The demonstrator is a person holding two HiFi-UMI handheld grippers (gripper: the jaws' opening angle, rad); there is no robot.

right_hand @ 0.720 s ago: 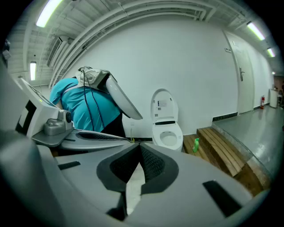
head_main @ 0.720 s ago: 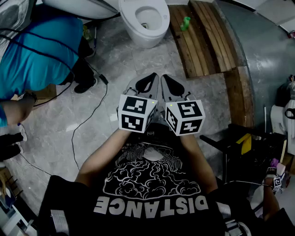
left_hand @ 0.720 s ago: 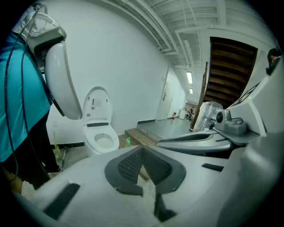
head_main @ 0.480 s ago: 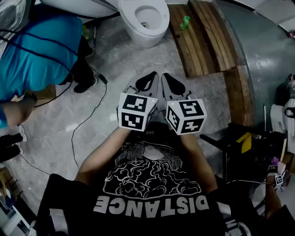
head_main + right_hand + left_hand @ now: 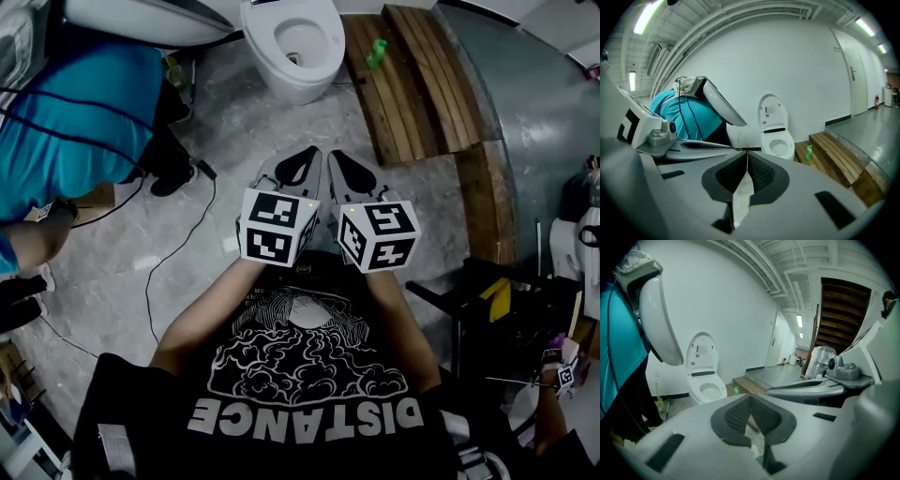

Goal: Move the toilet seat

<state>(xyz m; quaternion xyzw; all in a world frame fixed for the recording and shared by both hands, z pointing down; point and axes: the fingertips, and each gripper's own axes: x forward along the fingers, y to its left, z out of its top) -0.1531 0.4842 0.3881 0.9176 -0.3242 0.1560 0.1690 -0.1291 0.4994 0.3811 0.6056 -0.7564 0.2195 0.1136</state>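
Observation:
The white toilet (image 5: 295, 42) stands at the far end of the marble floor, its seat (image 5: 708, 391) down on the bowl and its lid (image 5: 702, 355) up against the wall. The right gripper view also shows the raised lid (image 5: 772, 114) above the bowl (image 5: 778, 145). My left gripper (image 5: 302, 161) and right gripper (image 5: 337, 163) are held side by side in front of my chest, well short of the toilet and pointing at it. Both are shut with nothing between the jaws, as the left gripper (image 5: 750, 399) and right gripper (image 5: 746, 159) views confirm.
A person in a teal shirt (image 5: 75, 103) stands at the left beside a big white oval shell (image 5: 141, 14). A black cable (image 5: 178, 244) trails over the floor. Right of the toilet lie a wooden step (image 5: 412, 75) and a green bottle (image 5: 376, 52). Black gear (image 5: 469, 291) sits at the right.
The grippers have barely moved. The person in teal has shifted a little toward the upper left of the head view.

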